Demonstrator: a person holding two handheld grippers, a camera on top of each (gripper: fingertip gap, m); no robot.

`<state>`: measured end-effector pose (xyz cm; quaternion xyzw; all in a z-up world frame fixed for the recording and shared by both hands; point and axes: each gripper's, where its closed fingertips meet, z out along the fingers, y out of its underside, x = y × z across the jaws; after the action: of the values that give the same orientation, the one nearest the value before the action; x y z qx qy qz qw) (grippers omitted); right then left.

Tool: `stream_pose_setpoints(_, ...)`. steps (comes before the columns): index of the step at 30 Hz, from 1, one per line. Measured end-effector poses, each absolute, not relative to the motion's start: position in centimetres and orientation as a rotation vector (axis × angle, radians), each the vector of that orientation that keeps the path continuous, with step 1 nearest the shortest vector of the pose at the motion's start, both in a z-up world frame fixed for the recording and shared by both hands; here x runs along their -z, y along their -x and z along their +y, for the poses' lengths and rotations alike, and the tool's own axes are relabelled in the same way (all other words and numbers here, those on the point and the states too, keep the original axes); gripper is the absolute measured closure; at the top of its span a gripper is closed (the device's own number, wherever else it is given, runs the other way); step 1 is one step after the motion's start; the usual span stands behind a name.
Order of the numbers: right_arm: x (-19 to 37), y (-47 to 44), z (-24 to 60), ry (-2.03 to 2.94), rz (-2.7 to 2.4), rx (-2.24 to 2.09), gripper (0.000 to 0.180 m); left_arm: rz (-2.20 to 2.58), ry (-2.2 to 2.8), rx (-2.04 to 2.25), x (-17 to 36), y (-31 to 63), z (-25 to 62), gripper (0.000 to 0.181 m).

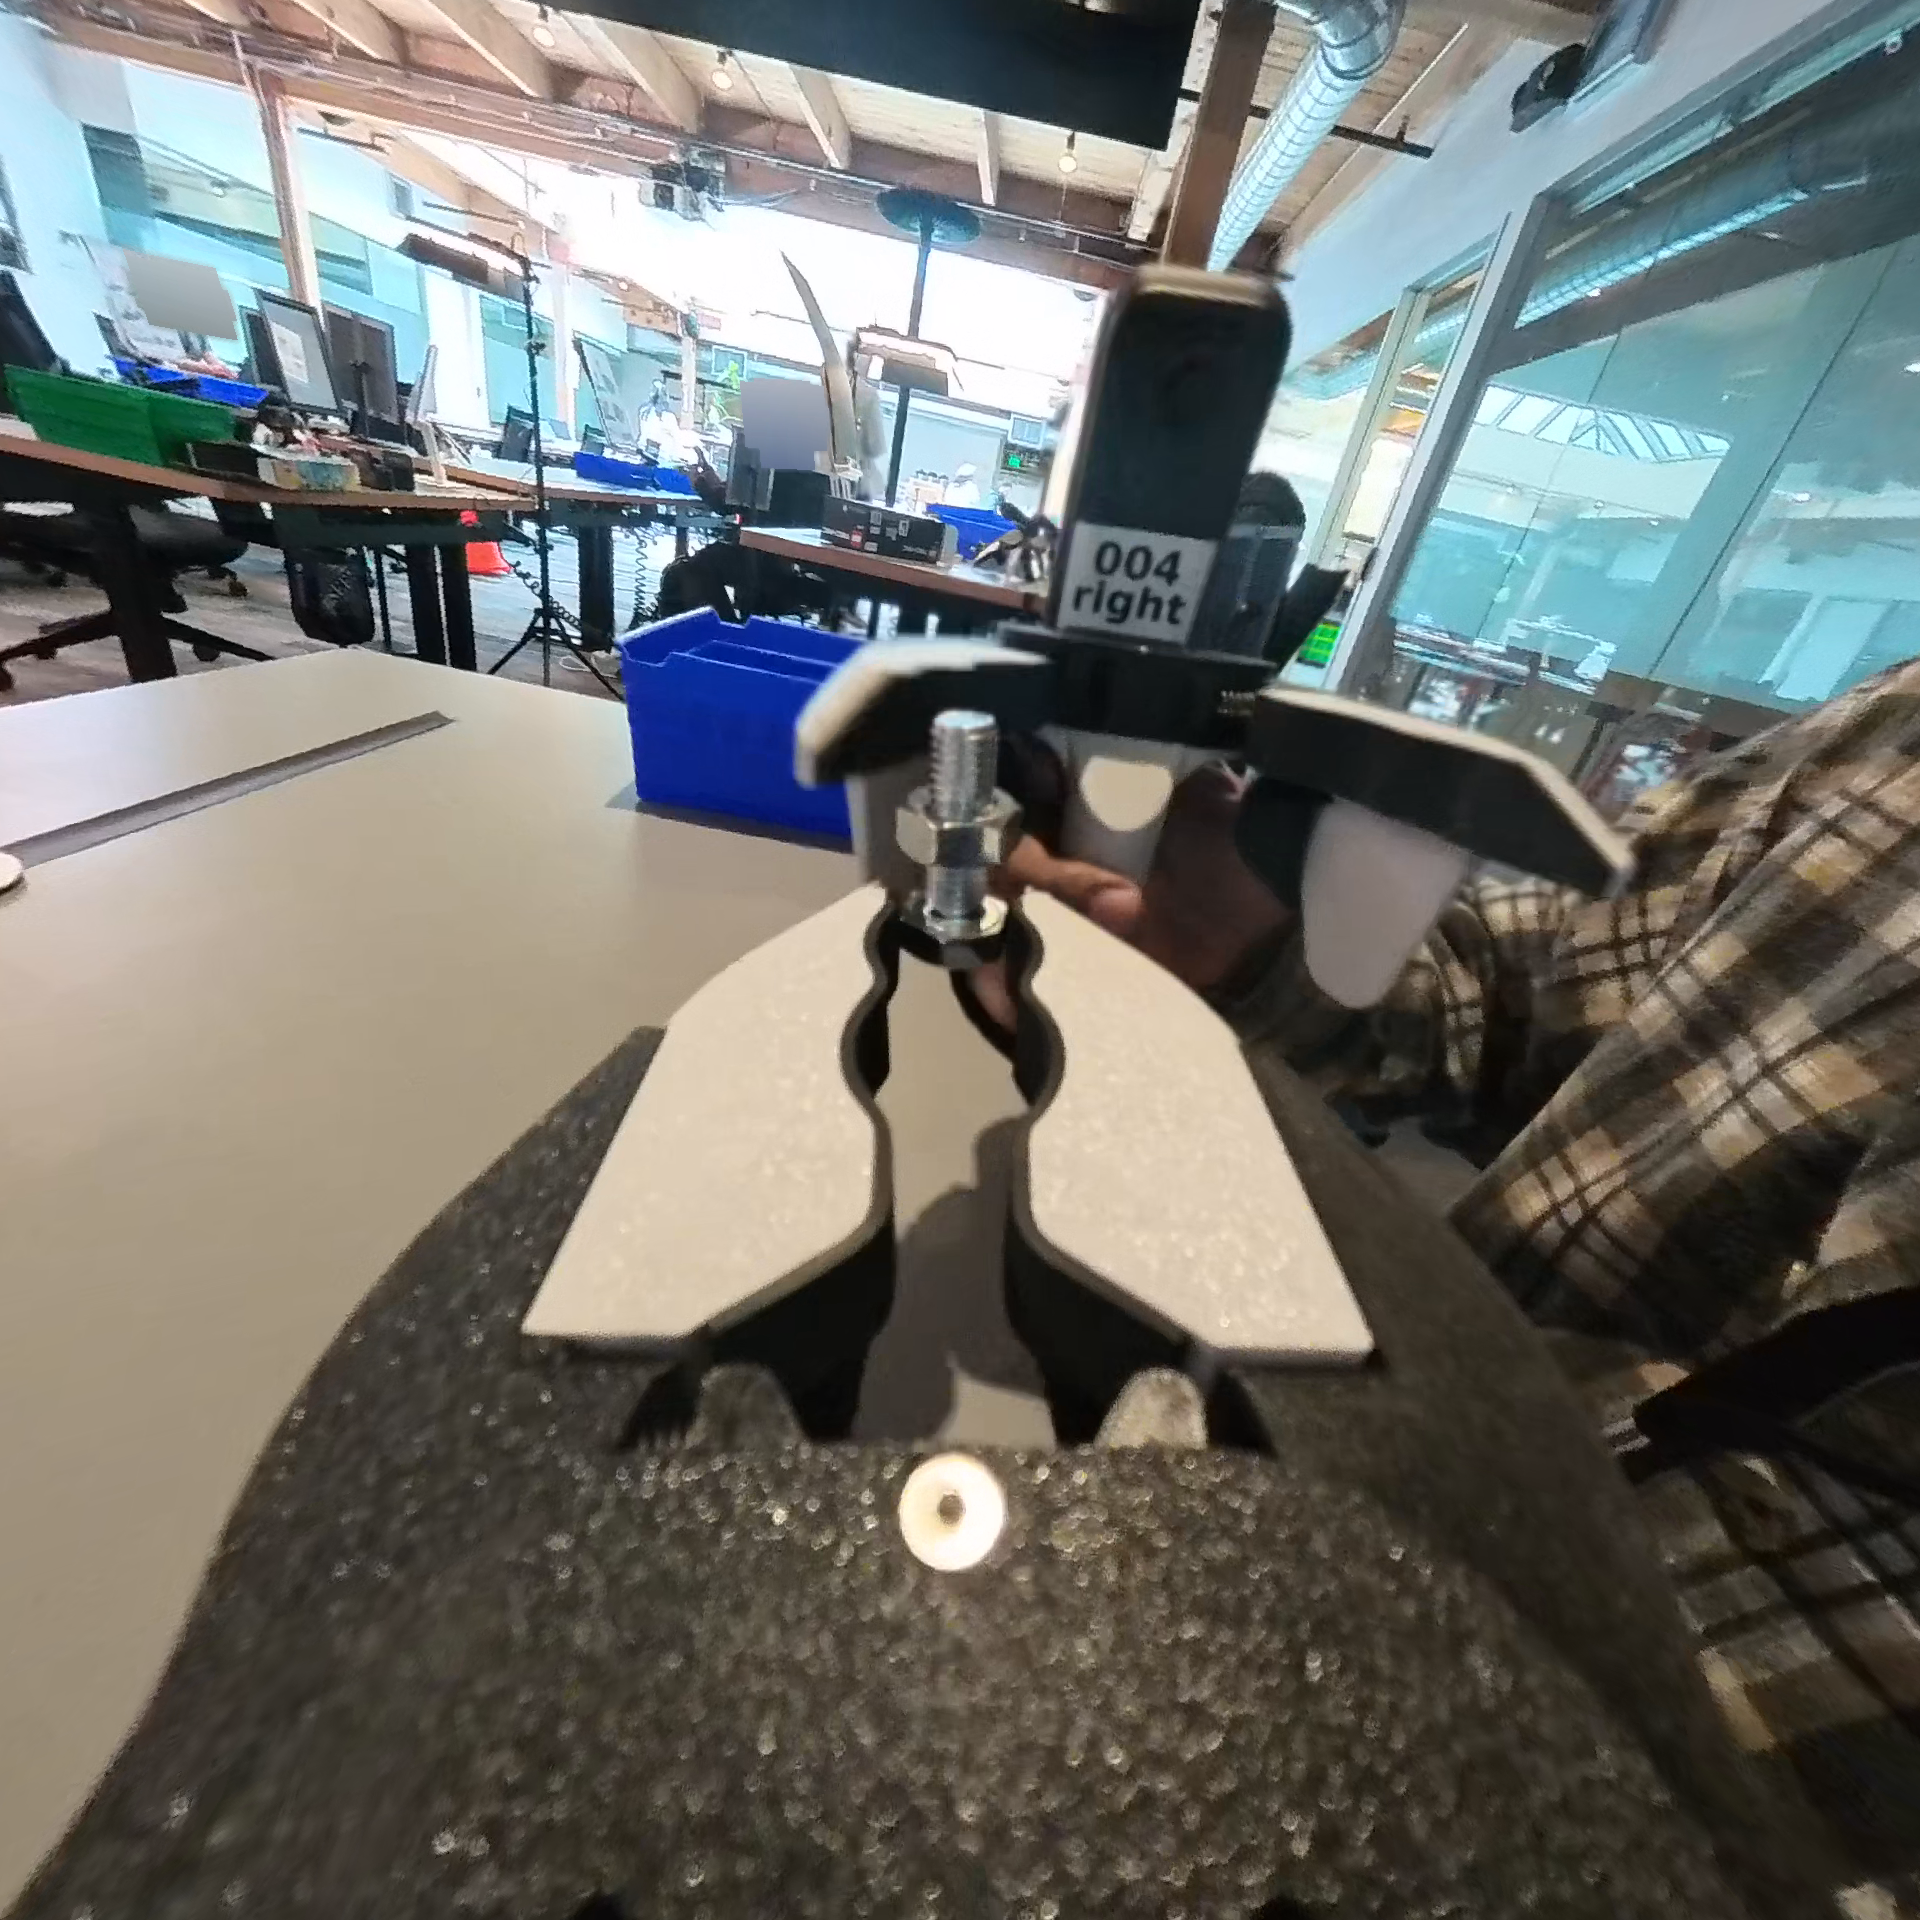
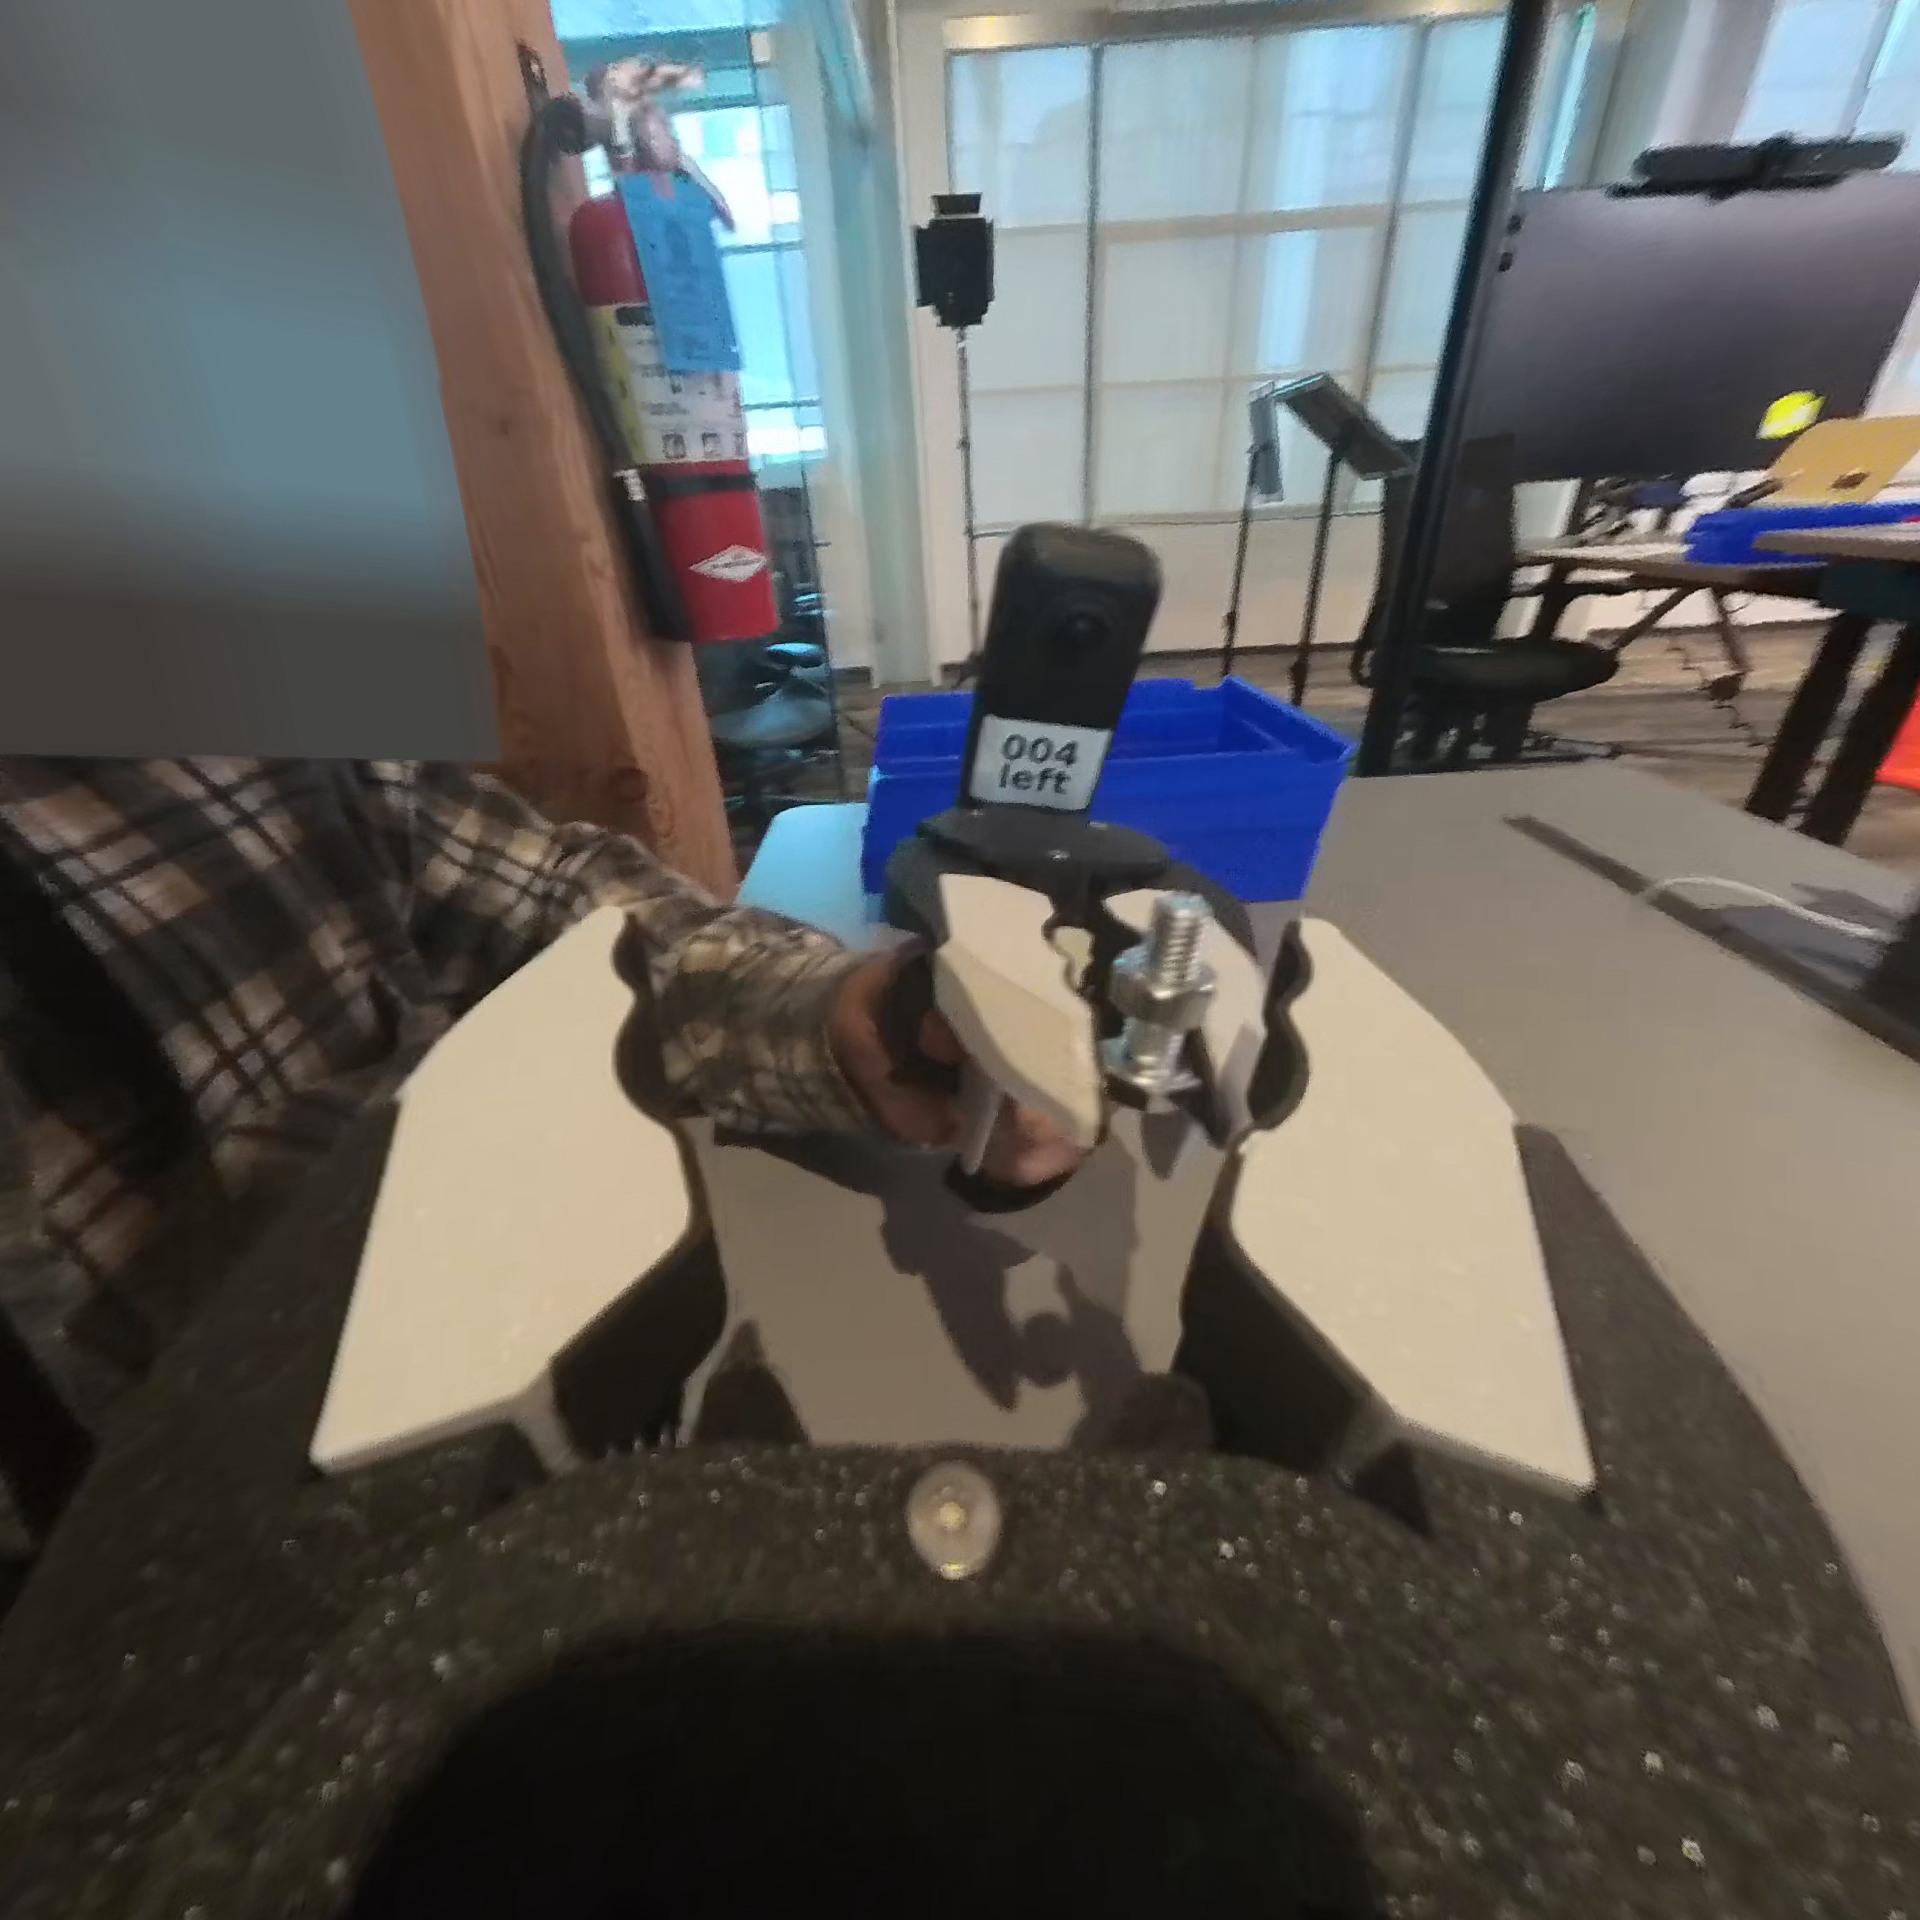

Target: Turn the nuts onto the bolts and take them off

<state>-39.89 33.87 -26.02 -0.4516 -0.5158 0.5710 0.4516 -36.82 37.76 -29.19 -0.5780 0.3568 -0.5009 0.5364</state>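
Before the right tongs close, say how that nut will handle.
The nut looks like bare steel: probably rigid and slick. Threaded on the upright bolt, it should spin, not slip off. Left tongs pinch only the head; bolt may tilt.

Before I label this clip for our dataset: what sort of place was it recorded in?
Probably an open-plan office or lab workspace: rows of desks with monitors and office chairs, exposed ceiling ducting, and a red fire extinguisher on a wooden post.

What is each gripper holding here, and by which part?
The left gripper is shut on the bolt, clamping its head, with the shaft upright. The right gripper is open around the nut without clamping it.
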Motion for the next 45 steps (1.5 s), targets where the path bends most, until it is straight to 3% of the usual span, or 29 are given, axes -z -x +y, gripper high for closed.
stream_pose_setpoints(3,26.6,39.7,32.6,1.124,-1.312,-1.373,0.059,0.822,1.383,1.176,29.0,37.4,38.2,0.162)
stream_pose_setpoints(5,26.3,38.3,31.4,1.084,-1.327,-1.361,0.079,0.805,1.404,1.174,29.2,37.7,38.7,0.162)
stream_pose_setpoints(8,25.2,36.9,32.5,1.080,-1.258,-1.319,0.085,0.821,1.420,1.187,29.7,37.4,38.6,0.162)
stream_pose_setpoints(19,26.8,39.1,36.3,1.211,-1.346,-1.189,0.144,0.931,1.442,1.096,30.7,36.1,37.8,0.162)
stream_pose_setpoints(27,27.4,39.0,36.9,1.246,-1.357,-1.180,0.169,0.961,1.432,1.090,30.8,35.8,37.4,0.162)
stream_pose_setpoints(36,27.2,37.7,36.1,1.374,-1.355,-1.208,0.171,1.003,1.399,1.180,30.8,34.6,36.1,0.161)
stream_pose_setpoints(42,25.1,34.6,36.7,1.391,-1.238,-1.230,0.171,0.976,1.421,1.186,31.0,34.1,36.3,0.122)
stream_pose_setpoints(45,24.3,32.0,37.8,1.432,-1.185,-1.167,0.171,0.972,1.410,1.193,30.9,34.2,36.3,0.117)
